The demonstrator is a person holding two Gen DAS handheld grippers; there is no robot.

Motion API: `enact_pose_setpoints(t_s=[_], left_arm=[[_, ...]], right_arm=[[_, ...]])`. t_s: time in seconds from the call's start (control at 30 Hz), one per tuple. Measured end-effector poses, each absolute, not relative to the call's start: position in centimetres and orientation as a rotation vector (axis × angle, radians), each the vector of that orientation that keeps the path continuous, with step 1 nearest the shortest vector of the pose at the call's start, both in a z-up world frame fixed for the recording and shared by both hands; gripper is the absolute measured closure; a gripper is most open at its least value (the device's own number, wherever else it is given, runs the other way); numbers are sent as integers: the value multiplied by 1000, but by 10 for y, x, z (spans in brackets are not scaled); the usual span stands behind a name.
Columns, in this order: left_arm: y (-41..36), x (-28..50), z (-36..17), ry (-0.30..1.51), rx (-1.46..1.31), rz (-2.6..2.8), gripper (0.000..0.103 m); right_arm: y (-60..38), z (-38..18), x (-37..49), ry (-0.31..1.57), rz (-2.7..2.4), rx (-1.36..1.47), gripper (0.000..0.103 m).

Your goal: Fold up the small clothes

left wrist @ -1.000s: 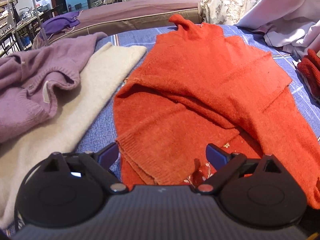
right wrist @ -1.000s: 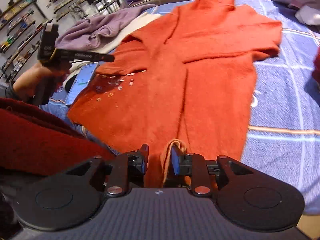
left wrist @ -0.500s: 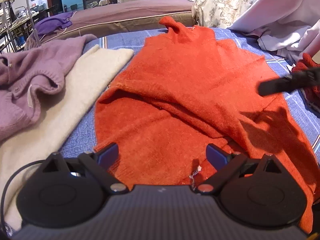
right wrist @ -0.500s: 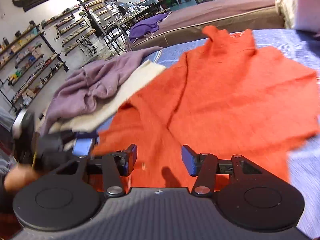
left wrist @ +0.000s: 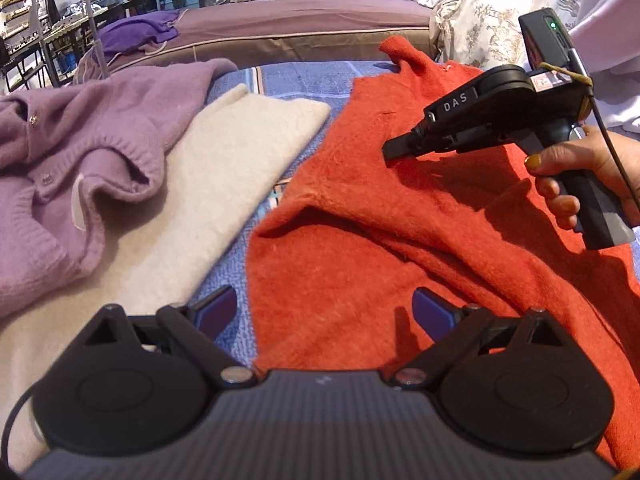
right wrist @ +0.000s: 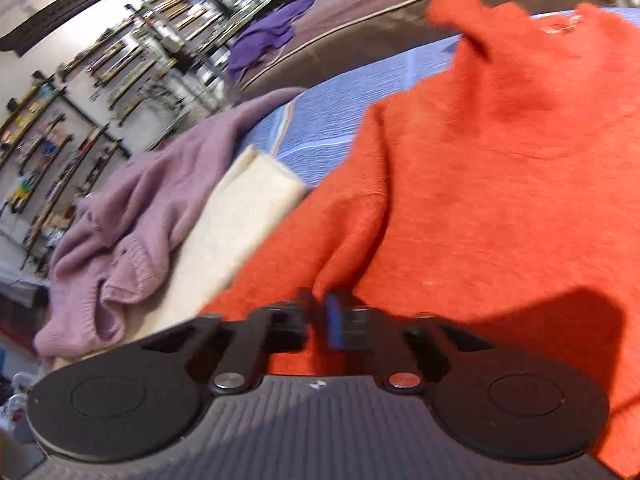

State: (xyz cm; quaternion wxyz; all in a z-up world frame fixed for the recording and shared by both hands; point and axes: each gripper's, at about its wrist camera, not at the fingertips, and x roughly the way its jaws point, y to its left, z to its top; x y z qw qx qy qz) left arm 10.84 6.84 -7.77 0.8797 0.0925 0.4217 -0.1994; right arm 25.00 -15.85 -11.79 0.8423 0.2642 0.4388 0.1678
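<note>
An orange knit sweater (left wrist: pixel 400 216) lies spread on the blue checked bedspread (left wrist: pixel 296 76), partly folded over itself, collar at the far end. My left gripper (left wrist: pixel 326 312) is open and empty just above the sweater's near left edge. My right gripper (right wrist: pixel 320 316) is shut over the sweater (right wrist: pixel 480 184) near a fold by the sleeve seam; whether it pinches fabric is blurred. It also shows in the left wrist view (left wrist: pixel 394 148), hand-held, tips down on the sweater's upper part.
A cream garment (left wrist: pixel 192 200) and a lilac cardigan (left wrist: pixel 80 152) lie left of the sweater. A brown mattress edge (left wrist: pixel 280 36) with a purple garment (left wrist: pixel 140 32) runs behind. Pale bedding (left wrist: pixel 500 8) is piled at the far right.
My right gripper let go of the hem, opened, moved up to the sweater's upper left part and shut there. The hem was carried up over the body. My left gripper stayed open.
</note>
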Motion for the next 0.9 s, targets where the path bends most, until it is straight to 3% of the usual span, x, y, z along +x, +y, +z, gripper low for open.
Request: enact_pose_setpoints(t_s=[0.23, 0.27, 0.43, 0.5, 0.57, 0.6, 0.7, 0.77, 0.9], left_arm=[[71, 126, -63, 821, 188, -395, 6], [69, 130, -63, 811, 210, -386, 6], [62, 158, -67, 821, 211, -344, 6], [54, 157, -66, 776, 290, -353, 6], [41, 151, -70, 723, 441, -385, 6], [35, 147, -73, 688, 529, -414, 6], [20, 134, -88, 570, 825, -435, 11], [15, 131, -95, 512, 970, -470, 15], [7, 127, -109, 414, 1125, -581, 23]], right_arm=[[-157, -65, 304, 820, 334, 382, 99], [-158, -60, 318, 815, 317, 357, 103], [-154, -57, 371, 822, 243, 313, 102], [-151, -63, 372, 860, 240, 311, 87], [-153, -62, 357, 852, 250, 338, 52], [-153, -58, 349, 851, 285, 332, 46], [-163, -51, 307, 839, 365, 287, 39], [-173, -53, 284, 867, 400, 270, 27], [-190, -68, 267, 911, 389, 319, 26]])
